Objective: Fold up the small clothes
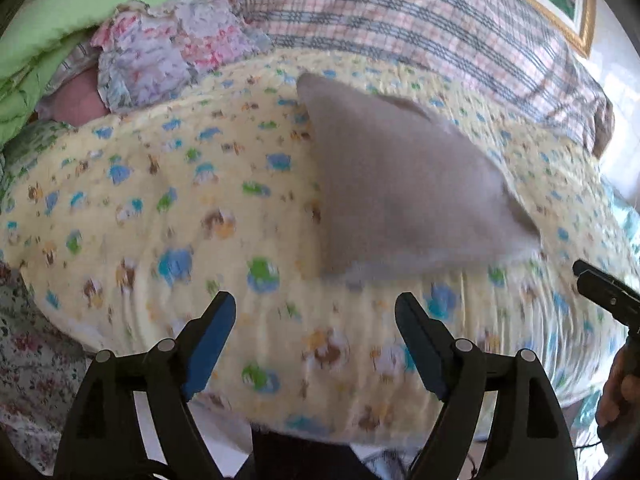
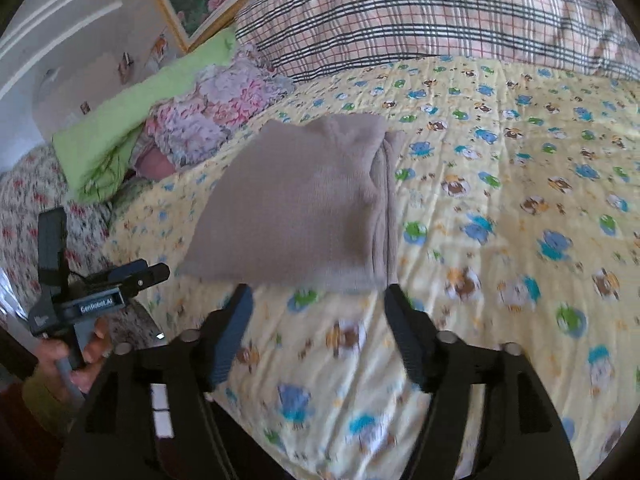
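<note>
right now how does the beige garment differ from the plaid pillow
The beige garment is plain, without pattern; the plaid pillow carries dark and red check lines. The garment lies folded flat in the middle of the yellow quilt; the pillow sits plump at the quilt's far edge. The garment looks smaller than the pillow. Both are soft fabric resting on the bed, and neither hand-held gripper touches them.

You have one folded beige garment point(image 2: 296, 204) lying on one yellow animal-print quilt point(image 2: 500, 184). Beyond the garment sit one plaid pillow point(image 2: 420, 12), one floral pillow point(image 2: 212, 116) and one green blanket point(image 2: 120, 128). You hold two grippers, both with fingers spread.
</note>
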### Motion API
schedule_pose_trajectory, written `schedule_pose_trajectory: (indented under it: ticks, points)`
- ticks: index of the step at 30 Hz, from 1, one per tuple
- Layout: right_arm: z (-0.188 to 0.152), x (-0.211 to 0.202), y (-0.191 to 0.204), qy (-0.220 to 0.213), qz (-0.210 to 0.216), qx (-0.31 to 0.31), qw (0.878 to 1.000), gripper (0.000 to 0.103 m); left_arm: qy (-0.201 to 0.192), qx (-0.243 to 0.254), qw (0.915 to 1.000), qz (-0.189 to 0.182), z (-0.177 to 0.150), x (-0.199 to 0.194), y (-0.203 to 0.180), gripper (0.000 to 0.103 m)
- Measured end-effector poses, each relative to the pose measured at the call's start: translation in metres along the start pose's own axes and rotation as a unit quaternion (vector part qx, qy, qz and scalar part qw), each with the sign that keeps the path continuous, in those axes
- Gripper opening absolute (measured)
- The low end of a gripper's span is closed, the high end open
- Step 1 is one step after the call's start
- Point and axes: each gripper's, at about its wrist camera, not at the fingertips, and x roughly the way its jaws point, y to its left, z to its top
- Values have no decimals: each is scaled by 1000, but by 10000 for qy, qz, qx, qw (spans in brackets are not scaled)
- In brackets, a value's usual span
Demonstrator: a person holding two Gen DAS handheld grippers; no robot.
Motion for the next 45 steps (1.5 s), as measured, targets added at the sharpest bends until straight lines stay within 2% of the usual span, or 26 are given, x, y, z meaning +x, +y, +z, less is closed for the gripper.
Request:
schedule_pose_trajectory:
  ticks: [4,7,10,13,16,19,28,33,45]
  points:
    - [-26,-10,4,-97,-163,-121,9997,81,-48,312,9995,63,-21,-2,-14,83]
    - [-39,-13,6,-168,-253,-115,9995,89,-56,462,9988,117,-31,-1,-22,84]
    - [-44,-6,7,-1,-300,-137,9995,90,9,542,9985,113,-34,1,-27,84]
    - [-43,0,11,137,-334,-182,9992,90,-92,604,9979,198,-32,-3,-28,84]
    - [-39,6,19,268,-362,-346,9984,96,-173,617,9976,244,-25,-9,-26,84]
    - [-31,9,28,316,-381,-540,9973,96,-184,661,9970,344,-12,-13,-24,84]
    - [13,-7,45,17,-257,-741,9969,102,-453,650,9962,354,29,-40,-18,85]
    - [29,-10,48,29,-232,-832,9963,102,-636,789,9940,415,42,-46,-21,88]
    - [21,30,38,638,-289,-812,9942,102,88,936,9945,462,21,7,-16,88]
